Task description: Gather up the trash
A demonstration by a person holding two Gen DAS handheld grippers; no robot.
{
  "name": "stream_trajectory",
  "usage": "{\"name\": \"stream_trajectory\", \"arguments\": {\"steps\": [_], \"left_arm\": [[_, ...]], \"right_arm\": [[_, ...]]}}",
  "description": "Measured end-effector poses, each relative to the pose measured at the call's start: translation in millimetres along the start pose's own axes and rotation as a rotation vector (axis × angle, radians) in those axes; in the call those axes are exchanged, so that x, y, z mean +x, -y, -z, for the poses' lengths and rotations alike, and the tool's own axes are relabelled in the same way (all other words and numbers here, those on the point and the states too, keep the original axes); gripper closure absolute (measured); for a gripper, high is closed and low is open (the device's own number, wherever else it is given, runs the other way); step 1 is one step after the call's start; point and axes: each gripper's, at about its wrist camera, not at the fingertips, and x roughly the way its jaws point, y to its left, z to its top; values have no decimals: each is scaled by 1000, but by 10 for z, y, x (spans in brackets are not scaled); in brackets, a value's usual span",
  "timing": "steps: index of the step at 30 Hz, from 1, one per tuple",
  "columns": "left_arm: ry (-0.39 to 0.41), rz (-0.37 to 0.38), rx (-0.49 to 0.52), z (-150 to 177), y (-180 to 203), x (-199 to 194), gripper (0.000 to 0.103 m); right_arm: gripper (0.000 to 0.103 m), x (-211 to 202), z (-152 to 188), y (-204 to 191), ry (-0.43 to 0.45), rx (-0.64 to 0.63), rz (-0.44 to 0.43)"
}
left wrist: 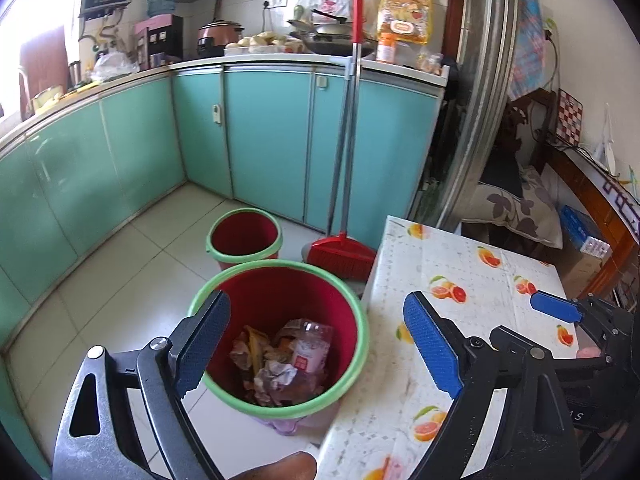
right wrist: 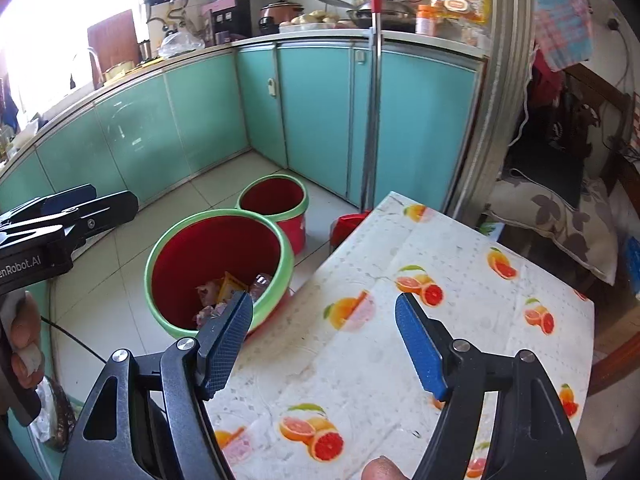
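Both grippers, left (left wrist: 316, 344) & right (right wrist: 324, 344), are held apart, empty; table (right wrist: 400, 360) edges should be checked for leftover trash.

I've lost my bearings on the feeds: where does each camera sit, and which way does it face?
Left wrist: on the left hand-held gripper, open, looking down at the near bin with trash; a fingertip shows below, the right hand-held gripper at right.
Right wrist: on the right hand-held gripper, open, above the fruit-print table; the left hand-held gripper and a hand show at left.
Both share the two bins, table, broom and teal cabinets.
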Motion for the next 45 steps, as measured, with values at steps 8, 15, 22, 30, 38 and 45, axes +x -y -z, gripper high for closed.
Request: {"name": "stream_trajectory", "arguments": {"steps": [8,15,22,30,38,45], "left_arm": [[76,45,94,36,757,-398,0],[129,22,123,140,1051,-710,0],[155,-22,135,259,1103,-904,0],[172,-52,118,370,1077,-1001,0],[177,-65,110,434,1034,-1021,0],[185,-75,102,429,982,-1027,0]], "right_arm": [[22,-815,340,623,74,82,101],[19,-1357,528,764,135,98,138],[18,-1676,630,643,194,90,107],[18,-1889,642,504,255,76,115],[18,-1953,599,417,272,59,141],[18,-1935,587,436,272,60,143]]}}
